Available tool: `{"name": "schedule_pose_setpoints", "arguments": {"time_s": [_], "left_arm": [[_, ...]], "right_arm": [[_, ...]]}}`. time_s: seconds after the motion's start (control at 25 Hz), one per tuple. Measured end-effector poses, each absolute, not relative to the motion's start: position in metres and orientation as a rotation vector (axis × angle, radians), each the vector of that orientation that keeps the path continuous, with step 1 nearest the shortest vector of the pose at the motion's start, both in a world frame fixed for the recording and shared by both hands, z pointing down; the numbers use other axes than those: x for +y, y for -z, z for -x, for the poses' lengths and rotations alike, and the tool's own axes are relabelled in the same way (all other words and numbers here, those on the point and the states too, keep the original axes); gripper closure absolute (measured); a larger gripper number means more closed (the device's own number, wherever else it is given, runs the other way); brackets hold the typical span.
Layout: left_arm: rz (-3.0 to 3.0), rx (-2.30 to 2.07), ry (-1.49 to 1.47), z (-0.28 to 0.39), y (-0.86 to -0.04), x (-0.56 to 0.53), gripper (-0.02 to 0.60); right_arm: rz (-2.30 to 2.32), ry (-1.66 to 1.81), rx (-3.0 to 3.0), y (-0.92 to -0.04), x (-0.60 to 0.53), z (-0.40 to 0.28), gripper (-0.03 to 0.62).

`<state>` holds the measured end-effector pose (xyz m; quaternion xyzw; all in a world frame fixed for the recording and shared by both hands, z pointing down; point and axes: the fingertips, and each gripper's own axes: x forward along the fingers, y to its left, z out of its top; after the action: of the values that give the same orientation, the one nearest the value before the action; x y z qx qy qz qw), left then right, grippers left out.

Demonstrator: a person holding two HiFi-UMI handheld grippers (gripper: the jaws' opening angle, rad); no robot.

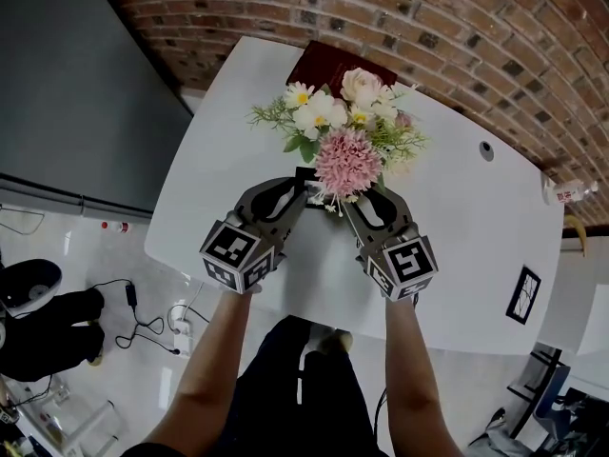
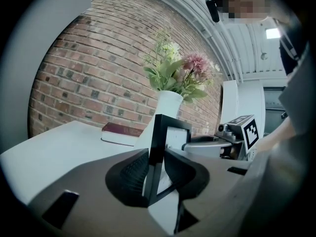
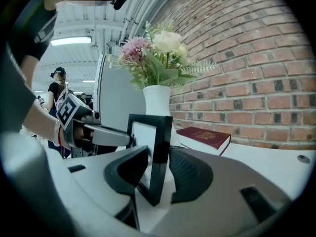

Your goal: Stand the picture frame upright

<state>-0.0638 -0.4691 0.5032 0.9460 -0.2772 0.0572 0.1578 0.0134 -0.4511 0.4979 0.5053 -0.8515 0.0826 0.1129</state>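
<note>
no legible text, no readable labels, numbers

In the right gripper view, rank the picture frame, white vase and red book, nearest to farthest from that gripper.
1. picture frame, between its jaws.
2. white vase, just behind the frame.
3. red book, back right, by the brick wall.

It looked like an office or studio space. A white desk (image 1: 476, 236) stood against a brick wall (image 1: 428, 17) across the top of the frame, with cables (image 1: 130, 296) on the glossy floor (image 1: 86, 246) at lower left.
</note>
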Motion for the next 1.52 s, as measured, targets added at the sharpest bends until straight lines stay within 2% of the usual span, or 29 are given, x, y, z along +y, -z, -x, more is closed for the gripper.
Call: {"name": "schedule_pose_setpoints", "arguments": {"time_s": [0.84, 1.08, 1.52], "left_arm": [[-2.698, -0.85, -0.138, 0.073, -0.5, -0.468, 0.457], [-2.654, -0.895, -0.11, 0.085, -0.501, -0.463, 0.498], [-2.654, -0.903, -0.094, 0.101, -0.487, -0.438, 0.58]], "right_arm": [[-1.6, -0.415, -2.522, -0.503, -0.44, -0.033, 0.428], [-1.601, -0.481, -2.518, -0.506, -0.424, -0.037, 0.428], [-1.567, -0.477, -2.552, -0.484, -0.39, -0.025, 0.584]]}}
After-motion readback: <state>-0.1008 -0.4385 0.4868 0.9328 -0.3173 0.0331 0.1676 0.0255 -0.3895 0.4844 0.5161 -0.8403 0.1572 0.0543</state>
